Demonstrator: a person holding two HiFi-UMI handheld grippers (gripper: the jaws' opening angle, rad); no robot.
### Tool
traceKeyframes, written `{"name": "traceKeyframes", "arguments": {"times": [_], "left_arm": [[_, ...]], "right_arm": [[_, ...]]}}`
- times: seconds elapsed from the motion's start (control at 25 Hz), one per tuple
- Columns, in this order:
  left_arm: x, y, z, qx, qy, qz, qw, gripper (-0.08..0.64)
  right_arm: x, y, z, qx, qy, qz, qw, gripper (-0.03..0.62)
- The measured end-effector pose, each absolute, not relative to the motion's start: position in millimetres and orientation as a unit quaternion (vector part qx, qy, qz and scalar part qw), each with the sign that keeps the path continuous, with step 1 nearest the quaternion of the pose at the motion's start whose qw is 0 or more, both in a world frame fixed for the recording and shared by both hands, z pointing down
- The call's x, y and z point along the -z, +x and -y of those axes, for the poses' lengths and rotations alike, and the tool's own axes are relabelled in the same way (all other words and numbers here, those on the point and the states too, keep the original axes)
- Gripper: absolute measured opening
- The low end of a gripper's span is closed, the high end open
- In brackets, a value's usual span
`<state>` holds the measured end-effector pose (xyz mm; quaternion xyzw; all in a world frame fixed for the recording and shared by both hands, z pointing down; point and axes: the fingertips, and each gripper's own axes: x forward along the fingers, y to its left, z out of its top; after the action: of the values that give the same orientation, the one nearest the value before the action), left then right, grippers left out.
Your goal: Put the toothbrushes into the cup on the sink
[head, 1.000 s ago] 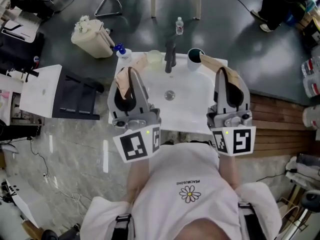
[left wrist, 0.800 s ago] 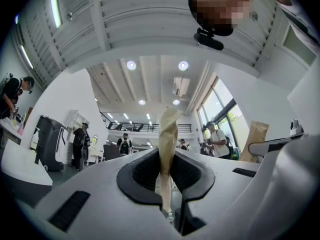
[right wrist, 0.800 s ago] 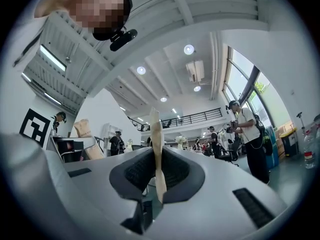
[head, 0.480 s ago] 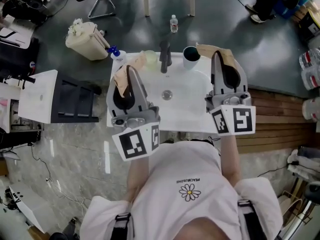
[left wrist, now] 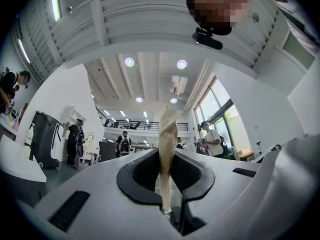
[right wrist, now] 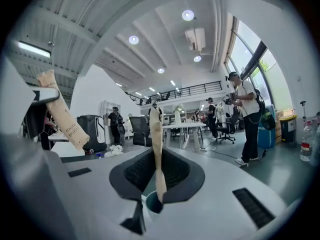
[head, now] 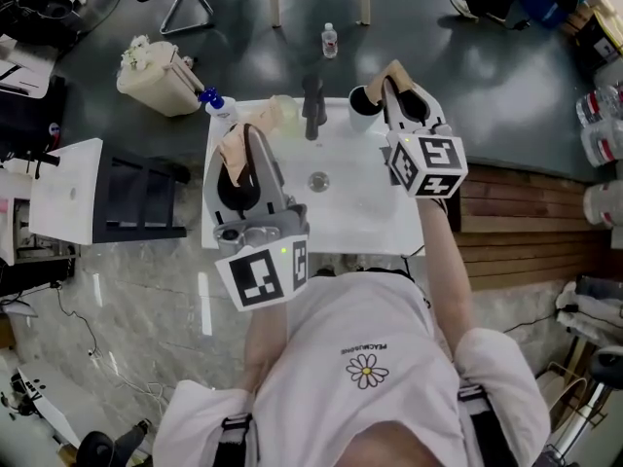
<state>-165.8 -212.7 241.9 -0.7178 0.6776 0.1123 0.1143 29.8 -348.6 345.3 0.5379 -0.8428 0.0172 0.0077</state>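
My left gripper (head: 241, 142) is shut on a toothbrush in a tan paper wrapper (head: 233, 152), held over the left part of the white sink (head: 370, 224). In the left gripper view the wrapper (left wrist: 168, 134) stands upright between the jaws. At the sink's back right corner, my right gripper (head: 393, 88) is shut on a second paper-wrapped toothbrush (head: 392, 70), right beside the dark-mouthed cup (head: 360, 106). Seen from the right gripper view, that toothbrush (right wrist: 156, 149) hangs with its lower end over the cup's mouth (right wrist: 151, 203); whether it touches I cannot tell.
A dark faucet (head: 311, 108) stands at the sink's back middle, with the drain (head: 318, 181) in front of it. A blue-pump bottle (head: 214, 102) and a pale cup (head: 283, 108) sit at the back left. Beyond the sink a water bottle (head: 329, 39) stands on the floor.
My right gripper has moved forward and lower with its toothbrush, from the sink's right rim to the cup at the back right corner. The left gripper has stayed in place.
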Motion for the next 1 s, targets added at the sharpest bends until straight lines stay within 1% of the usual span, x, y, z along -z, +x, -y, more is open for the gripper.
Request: {"name": "traceKeyframes", "arguments": {"times": [0.56,0.68,0.8,1.0], "left_arm": [[-250,-173,216,-0.111,-0.712,-0.686,0.105,0.052],[-251,-174,217,-0.11,-0.711,-0.687,0.104,0.052],[-251,-175,217,-0.11,-0.71,-0.687,0.104,0.052],[-248,-173,217,-0.109,-0.713,-0.684,0.107,0.052]], "right_arm": [[-420,20,379,-0.085,0.512,0.851,0.077,0.031],[-427,18,379,-0.09,0.506,0.853,0.09,0.049],[-422,19,379,-0.087,0.51,0.852,0.08,0.078],[-385,27,376,-0.061,0.523,0.849,0.037,0.083]]}}
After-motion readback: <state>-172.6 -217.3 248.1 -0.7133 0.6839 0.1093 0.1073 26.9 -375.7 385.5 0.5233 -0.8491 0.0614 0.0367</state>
